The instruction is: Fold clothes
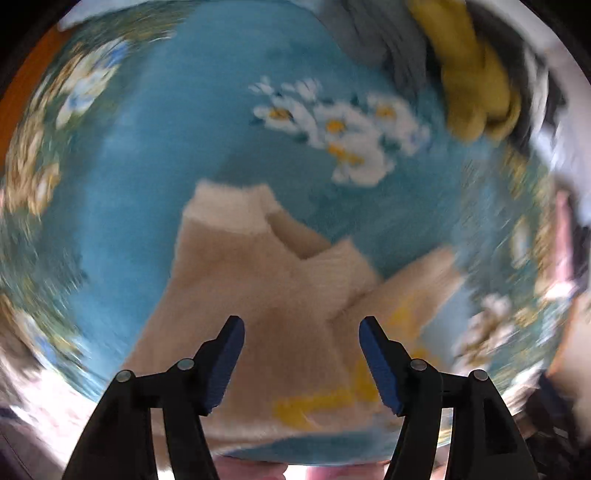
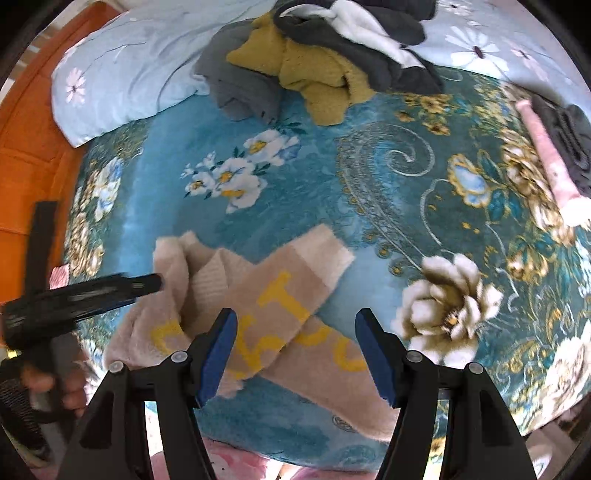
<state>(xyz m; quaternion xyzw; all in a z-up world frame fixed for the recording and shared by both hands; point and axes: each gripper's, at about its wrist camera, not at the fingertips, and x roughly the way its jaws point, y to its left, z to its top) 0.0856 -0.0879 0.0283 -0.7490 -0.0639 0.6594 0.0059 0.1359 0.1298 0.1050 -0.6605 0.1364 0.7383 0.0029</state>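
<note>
A beige knit sweater [image 2: 258, 306] with yellow letters lies crumpled on the blue floral blanket [image 2: 314, 192], one sleeve folded across its body. In the left wrist view the sweater [image 1: 258, 295] fills the lower middle, blurred by motion. My left gripper [image 1: 302, 363] is open and empty, hovering over the sweater; it also shows in the right wrist view [image 2: 85, 291] at the sweater's left edge. My right gripper [image 2: 295, 354] is open and empty, just above the sweater's lettered front.
A pile of clothes sits at the far side: a mustard-yellow garment [image 2: 314, 74], a grey one [image 2: 240, 85] and a dark grey and white one [image 2: 362, 33]. A pale blue pillow [image 2: 122, 74] lies far left. Pink and dark folded items [image 2: 554, 147] lie at right.
</note>
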